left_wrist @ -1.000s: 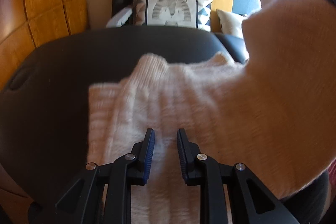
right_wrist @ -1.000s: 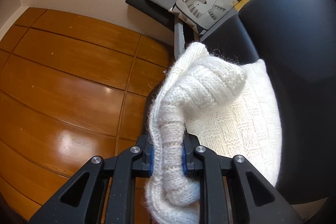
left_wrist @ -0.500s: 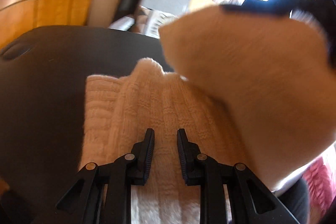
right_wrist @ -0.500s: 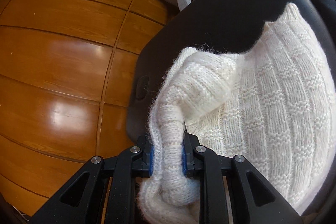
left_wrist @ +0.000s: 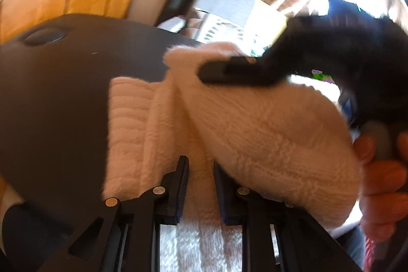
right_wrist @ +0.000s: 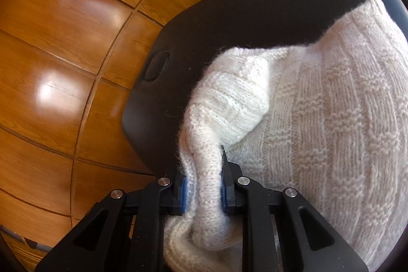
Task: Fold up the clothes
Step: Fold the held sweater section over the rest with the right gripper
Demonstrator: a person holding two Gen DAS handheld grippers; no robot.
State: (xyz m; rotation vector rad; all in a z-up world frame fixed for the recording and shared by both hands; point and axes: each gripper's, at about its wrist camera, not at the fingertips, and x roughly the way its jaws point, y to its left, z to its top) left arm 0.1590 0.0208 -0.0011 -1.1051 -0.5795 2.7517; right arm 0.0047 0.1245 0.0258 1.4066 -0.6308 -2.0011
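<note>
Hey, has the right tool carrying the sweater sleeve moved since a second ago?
Yes. The right tool, shut on the white knit sweater sleeve, has carried it across the sweater towards the black table's left edge; the cat cushion has slid nearly out of view.

Bare dark table (right_wrist: 255, 4) beyond the sweater (right_wrist: 344, 119), open wooden floor (right_wrist: 63, 42) left, cushioned sofa (left_wrist: 224, 1) behind
</note>
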